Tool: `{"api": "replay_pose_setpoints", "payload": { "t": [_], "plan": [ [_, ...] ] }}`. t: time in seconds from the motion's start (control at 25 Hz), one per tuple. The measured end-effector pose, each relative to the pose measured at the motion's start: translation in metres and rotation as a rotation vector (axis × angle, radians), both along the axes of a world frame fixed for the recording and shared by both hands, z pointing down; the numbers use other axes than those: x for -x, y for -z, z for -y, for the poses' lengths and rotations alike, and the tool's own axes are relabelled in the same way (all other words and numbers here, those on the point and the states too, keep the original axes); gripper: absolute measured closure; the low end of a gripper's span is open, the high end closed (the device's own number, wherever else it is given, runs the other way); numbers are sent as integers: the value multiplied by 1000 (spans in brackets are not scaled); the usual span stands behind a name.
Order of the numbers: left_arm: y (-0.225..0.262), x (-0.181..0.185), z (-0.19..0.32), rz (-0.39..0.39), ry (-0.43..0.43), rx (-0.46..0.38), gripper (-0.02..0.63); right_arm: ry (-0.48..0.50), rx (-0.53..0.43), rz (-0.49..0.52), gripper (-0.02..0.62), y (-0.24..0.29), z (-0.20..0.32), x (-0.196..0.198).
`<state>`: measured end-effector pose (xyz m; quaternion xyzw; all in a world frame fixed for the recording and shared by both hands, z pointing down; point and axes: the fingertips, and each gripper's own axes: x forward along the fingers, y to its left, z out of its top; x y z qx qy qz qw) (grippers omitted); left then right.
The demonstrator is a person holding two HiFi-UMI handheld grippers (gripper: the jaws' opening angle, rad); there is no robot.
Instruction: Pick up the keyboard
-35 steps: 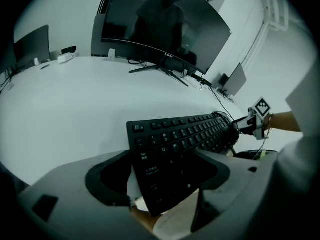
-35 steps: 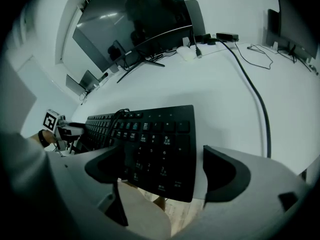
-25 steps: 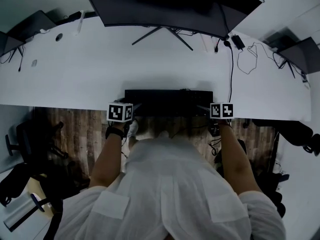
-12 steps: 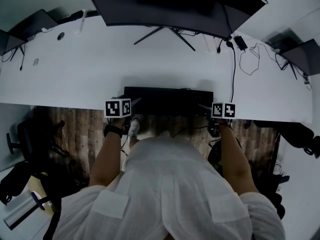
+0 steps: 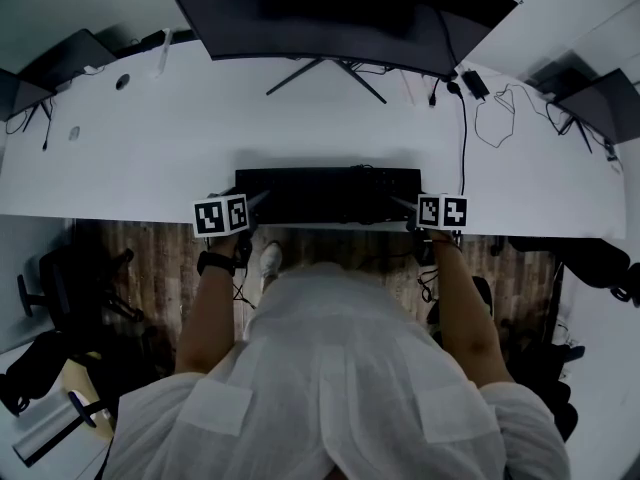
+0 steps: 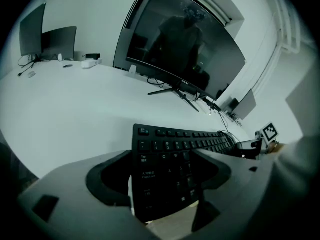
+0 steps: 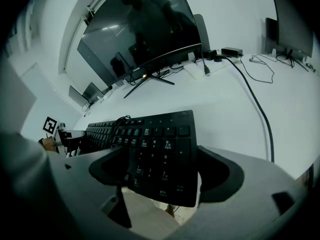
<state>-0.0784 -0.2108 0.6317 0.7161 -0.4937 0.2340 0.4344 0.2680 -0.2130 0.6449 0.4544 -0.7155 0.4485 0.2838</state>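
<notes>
The black keyboard (image 5: pixel 325 196) hangs level over the near edge of the white desk (image 5: pixel 150 138), held by its two ends. My left gripper (image 5: pixel 262 200) is shut on its left end; in the left gripper view the keyboard (image 6: pixel 185 141) fills the gap between the jaws of that gripper (image 6: pixel 162 156). My right gripper (image 5: pixel 398 204) grips the number-pad end. In the right gripper view the keyboard (image 7: pixel 155 144) sits between the closing jaws of the gripper (image 7: pixel 159 156), and floor shows under its near edge.
A wide curved monitor (image 5: pixel 330 18) on a splayed stand (image 5: pixel 325 68) faces me at the back of the desk. A black cable (image 5: pixel 463 138) runs down the desk right of the keyboard. More screens stand at both far corners. An office chair (image 5: pixel 50 278) is at the lower left.
Both grippers and the keyboard have risen together and shifted a little toward the monitor. The left gripper's marker cube has drifted left.
</notes>
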Motion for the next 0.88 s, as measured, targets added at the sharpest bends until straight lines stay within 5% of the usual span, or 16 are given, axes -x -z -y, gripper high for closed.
{"api": "replay_pose_setpoints", "payload": {
  "t": [0.88],
  "plan": [
    [10,-1,-3,-30,5,-19,250,-17,-56,-72,216,17,-1,-7]
  ]
}}
